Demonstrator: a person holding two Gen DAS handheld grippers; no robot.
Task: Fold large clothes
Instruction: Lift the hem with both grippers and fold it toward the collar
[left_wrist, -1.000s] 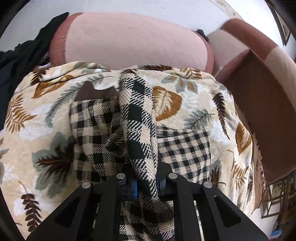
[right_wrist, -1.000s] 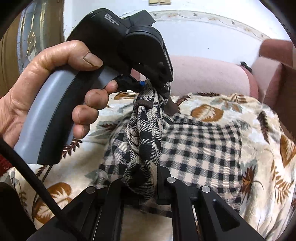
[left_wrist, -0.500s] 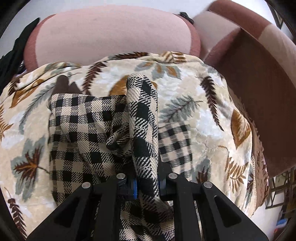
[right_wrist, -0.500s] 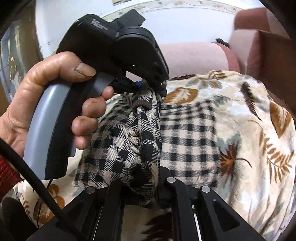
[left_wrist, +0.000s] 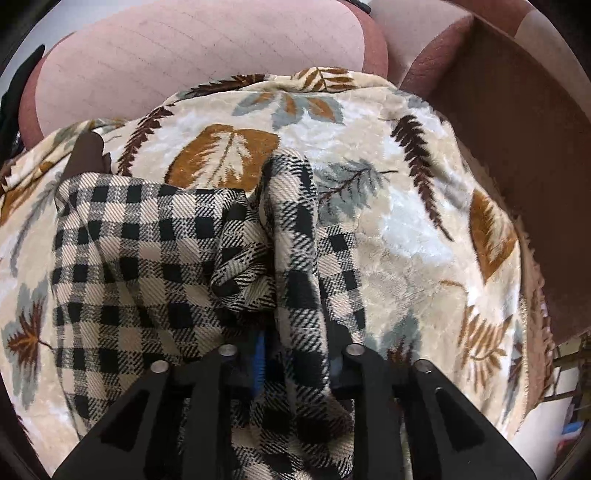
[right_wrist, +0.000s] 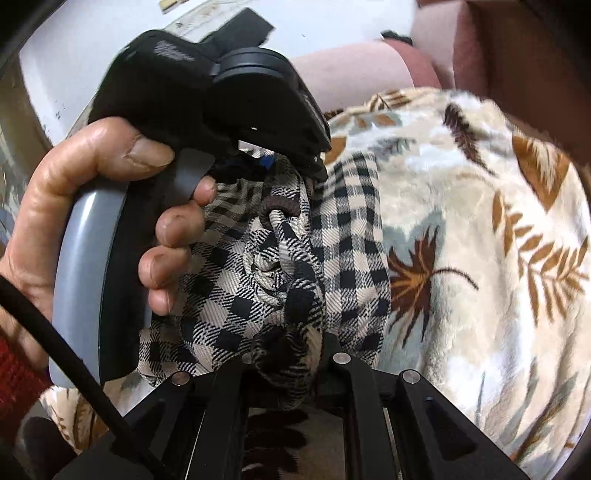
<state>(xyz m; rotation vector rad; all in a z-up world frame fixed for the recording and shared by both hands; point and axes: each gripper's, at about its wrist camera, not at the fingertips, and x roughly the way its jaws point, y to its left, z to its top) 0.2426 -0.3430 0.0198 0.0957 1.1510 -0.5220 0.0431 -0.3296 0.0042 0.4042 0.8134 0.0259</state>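
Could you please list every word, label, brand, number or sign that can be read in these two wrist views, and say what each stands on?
No text can be read in either view.
Small pale lettering on the black housing of the handheld left gripper, near its top: too blurred to read.
Black-and-cream checked cloth garment: no label showing.
Cream leaf-print plush blanket: pattern only, no writing.

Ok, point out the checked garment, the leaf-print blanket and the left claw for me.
checked garment (left_wrist: 147, 258): left wrist view, flat part lying on the blanket.
leaf-print blanket (left_wrist: 406, 236): left wrist view, bare patch right of the garment.
left claw (left_wrist: 295, 373): left wrist view, gap between its fingertips, jaws opening around bunched cloth.
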